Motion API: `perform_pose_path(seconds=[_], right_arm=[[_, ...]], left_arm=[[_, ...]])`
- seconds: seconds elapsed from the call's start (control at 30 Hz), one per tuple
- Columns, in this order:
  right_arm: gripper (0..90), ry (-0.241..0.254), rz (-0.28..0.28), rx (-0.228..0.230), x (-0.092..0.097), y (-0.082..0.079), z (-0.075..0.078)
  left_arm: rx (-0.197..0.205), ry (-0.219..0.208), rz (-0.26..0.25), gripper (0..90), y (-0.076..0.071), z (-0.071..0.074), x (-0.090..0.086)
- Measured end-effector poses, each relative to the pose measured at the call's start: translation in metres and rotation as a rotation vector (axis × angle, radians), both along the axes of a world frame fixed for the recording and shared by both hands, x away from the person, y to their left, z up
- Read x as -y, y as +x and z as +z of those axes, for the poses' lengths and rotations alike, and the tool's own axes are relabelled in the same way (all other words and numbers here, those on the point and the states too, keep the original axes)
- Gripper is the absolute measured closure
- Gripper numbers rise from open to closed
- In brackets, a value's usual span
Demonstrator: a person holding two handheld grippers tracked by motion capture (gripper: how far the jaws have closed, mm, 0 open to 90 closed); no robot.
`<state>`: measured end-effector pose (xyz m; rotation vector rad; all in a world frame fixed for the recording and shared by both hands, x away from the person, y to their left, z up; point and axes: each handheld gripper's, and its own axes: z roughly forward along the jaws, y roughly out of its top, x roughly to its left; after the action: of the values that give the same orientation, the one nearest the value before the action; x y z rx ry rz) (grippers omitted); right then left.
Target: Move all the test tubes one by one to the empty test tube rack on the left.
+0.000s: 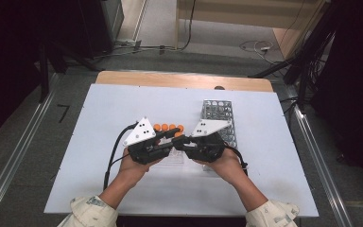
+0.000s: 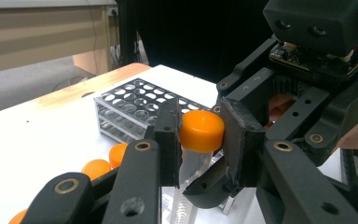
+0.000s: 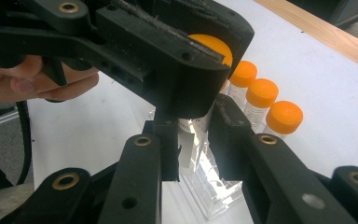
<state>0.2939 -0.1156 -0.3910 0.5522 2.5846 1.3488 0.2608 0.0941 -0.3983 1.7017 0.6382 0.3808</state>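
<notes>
Near the middle of the high view, my two grippers meet tip to tip over the white worktop (image 1: 99, 189), both clamped on one clear tube (image 3: 193, 140) with an orange cap (image 2: 201, 131). My left gripper (image 1: 170, 137) has its jaws pressed on the orange cap from both sides; in the left gripper view the cap sits squarely between the two black pads, right of centre in the frame. My right gripper (image 1: 182, 140) grips the tube's clear body just below the cap; in the right gripper view its jaws close on the transparent wall at the centre of the frame, with the left gripper's head above them. I cannot tell whether anything is inside the tube.

Just behind the grippers in the high view lies a short row of more capped tubes (image 1: 168, 127), side by side on the worktop, orange caps toward the far edge. The right gripper view shows three of them at the upper right, touching or nearly touching one another, with printed markings on their clear bodies; their contents are too small to make out.

To the right of centre in the high view stands a metal test-tube rack (image 1: 220, 118), long side running away from me. Its grid of holes looks empty in the left gripper view, where it sits left of the cap.
</notes>
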Motion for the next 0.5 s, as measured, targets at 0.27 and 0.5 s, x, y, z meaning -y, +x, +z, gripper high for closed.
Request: perform_pose_path(seconds=[0.27,0.5], right_arm=[[53.4,0.024,0.009,0.003,0.001,0.000,-0.003],[36.9,0.040,-0.004,0.016,0.007,0.001,-0.006]], left_arm=[[0.002,-0.014,0.003,69.9,0.000,0.004,-0.005],[0.015,-0.044,0.040,69.9,0.001,0.015,-0.020]])
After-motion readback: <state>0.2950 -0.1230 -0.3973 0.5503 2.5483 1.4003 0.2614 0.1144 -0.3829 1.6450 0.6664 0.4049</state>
